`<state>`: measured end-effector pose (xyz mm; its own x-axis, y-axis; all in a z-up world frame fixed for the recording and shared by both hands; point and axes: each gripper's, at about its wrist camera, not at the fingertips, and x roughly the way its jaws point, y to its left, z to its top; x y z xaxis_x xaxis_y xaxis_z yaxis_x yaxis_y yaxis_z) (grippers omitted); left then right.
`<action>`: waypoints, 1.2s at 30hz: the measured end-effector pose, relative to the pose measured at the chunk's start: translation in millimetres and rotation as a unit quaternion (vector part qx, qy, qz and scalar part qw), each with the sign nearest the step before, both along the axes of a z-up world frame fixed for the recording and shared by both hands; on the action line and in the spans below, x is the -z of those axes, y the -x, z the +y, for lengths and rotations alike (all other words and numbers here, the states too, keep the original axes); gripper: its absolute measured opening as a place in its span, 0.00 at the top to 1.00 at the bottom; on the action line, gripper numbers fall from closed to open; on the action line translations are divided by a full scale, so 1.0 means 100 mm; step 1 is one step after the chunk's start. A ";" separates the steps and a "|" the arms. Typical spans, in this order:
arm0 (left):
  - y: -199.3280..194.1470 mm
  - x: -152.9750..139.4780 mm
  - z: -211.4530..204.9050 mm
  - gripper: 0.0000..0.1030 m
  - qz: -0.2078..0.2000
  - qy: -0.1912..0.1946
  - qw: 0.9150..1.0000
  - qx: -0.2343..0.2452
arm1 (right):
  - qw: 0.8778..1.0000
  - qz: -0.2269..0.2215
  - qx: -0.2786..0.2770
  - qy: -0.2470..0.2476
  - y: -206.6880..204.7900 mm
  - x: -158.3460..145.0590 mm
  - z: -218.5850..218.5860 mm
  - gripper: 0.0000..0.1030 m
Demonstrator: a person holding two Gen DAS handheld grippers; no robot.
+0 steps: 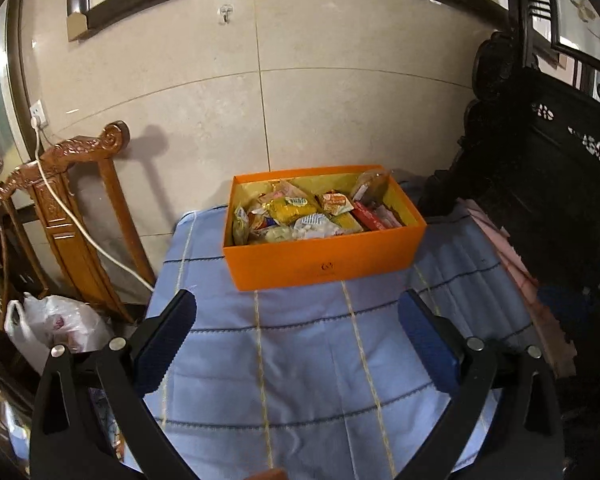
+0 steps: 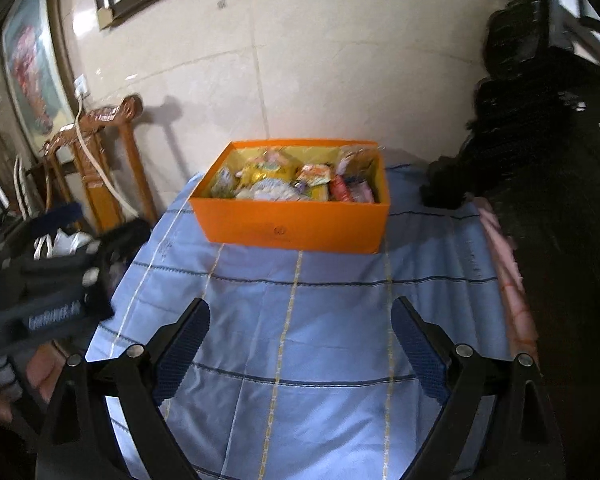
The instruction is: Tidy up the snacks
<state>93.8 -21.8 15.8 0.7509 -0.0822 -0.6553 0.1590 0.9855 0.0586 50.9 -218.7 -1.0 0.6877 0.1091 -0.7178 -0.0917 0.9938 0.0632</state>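
Our left hand-held gripper (image 1: 296,320) and right hand-held gripper (image 2: 300,328) are wide apart, holding nothing, above the table (image 1: 300,360). The snacks (image 1: 300,216) fill the box (image 1: 324,256) ahead. We should reach in slowly and pinch one pack.

Matt cardboard box (image 1: 324,258), cloth tablecloth (image 1: 300,360)

at the bottom of each frame, the left gripper (image 1: 296,312) and the right gripper (image 2: 300,320) show matte black forked arms with round silver screws at the joints, and each finger wears a ridged blue pad (image 1: 160,344) with a fine textured grip.
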 end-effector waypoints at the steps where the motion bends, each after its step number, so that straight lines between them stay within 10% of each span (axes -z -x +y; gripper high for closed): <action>1: 0.06 -0.04 -0.01 0.04 -0.003 -0.011 1.000 -0.007 | 1.000 -0.005 0.008 -0.004 0.04 -0.06 -0.03 0.07; 5: 0.25 -0.14 -0.08 0.04 -0.018 -0.054 0.998 -0.040 | 1.000 -0.020 0.008 0.001 0.14 -0.19 -0.10 0.05; 15: 0.39 -0.16 -0.02 0.04 0.029 -0.021 0.996 -0.081 | 0.999 -0.030 -0.017 0.011 0.26 -0.31 -0.21 0.05; 36: 0.46 -0.19 -0.15 0.04 0.027 -0.003 0.999 -0.046 | 0.999 -0.028 -0.015 0.015 0.36 -0.28 -0.25 0.05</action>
<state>47.7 -37.0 34.9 0.7187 -0.0093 -0.6952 0.0701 0.9958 0.0592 15.2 -243.3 26.6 0.7241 0.1084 -0.6811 -0.1235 0.9920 0.0266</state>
